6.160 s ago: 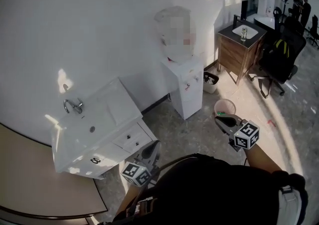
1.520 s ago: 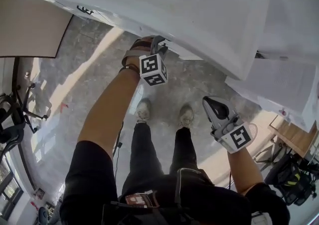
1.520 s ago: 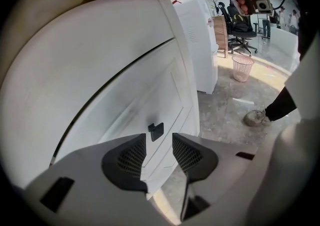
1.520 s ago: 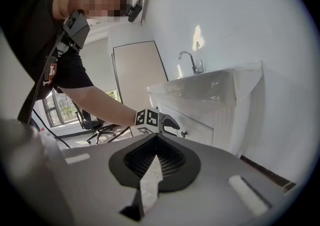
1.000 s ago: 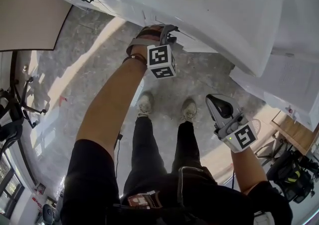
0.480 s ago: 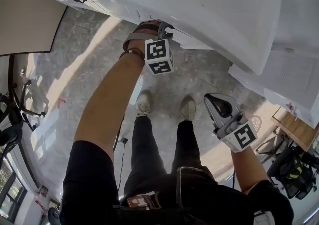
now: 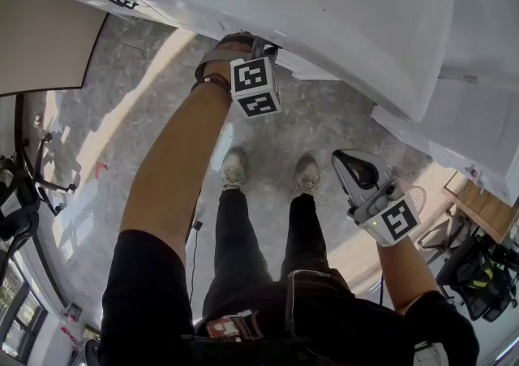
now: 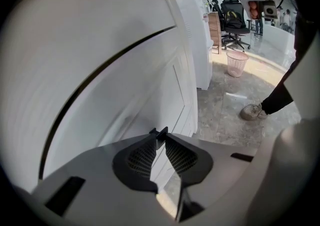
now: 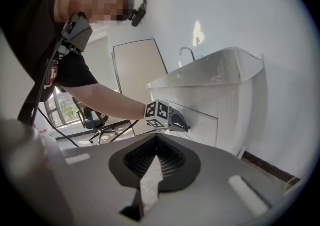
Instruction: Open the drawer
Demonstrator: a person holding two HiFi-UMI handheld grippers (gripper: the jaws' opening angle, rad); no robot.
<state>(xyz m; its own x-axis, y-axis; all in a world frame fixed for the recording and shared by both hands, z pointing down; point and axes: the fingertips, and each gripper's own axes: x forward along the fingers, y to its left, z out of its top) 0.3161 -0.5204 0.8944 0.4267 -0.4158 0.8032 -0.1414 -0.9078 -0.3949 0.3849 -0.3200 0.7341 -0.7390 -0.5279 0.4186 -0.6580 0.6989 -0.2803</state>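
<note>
A white sink vanity fills the top of the head view. In the left gripper view its drawer front is a flat white panel right ahead. My left gripper is against that panel, its jaws closing, with the tips pinched on a small dark drawer handle. In the head view the left gripper reaches under the vanity's edge, which hides its tips. My right gripper hangs low at the right, shut and empty, away from the vanity. The right gripper view shows its own jaws and the left gripper at the vanity front.
The person's shoes stand on the grey stone floor below the vanity. A mesh wastebasket, a white cabinet and an office chair lie beyond. A brown panel is at the left and a wooden cabinet at the right.
My left gripper has stayed at the drawer front, shifting only slightly up and left. The right gripper has hardly moved.
</note>
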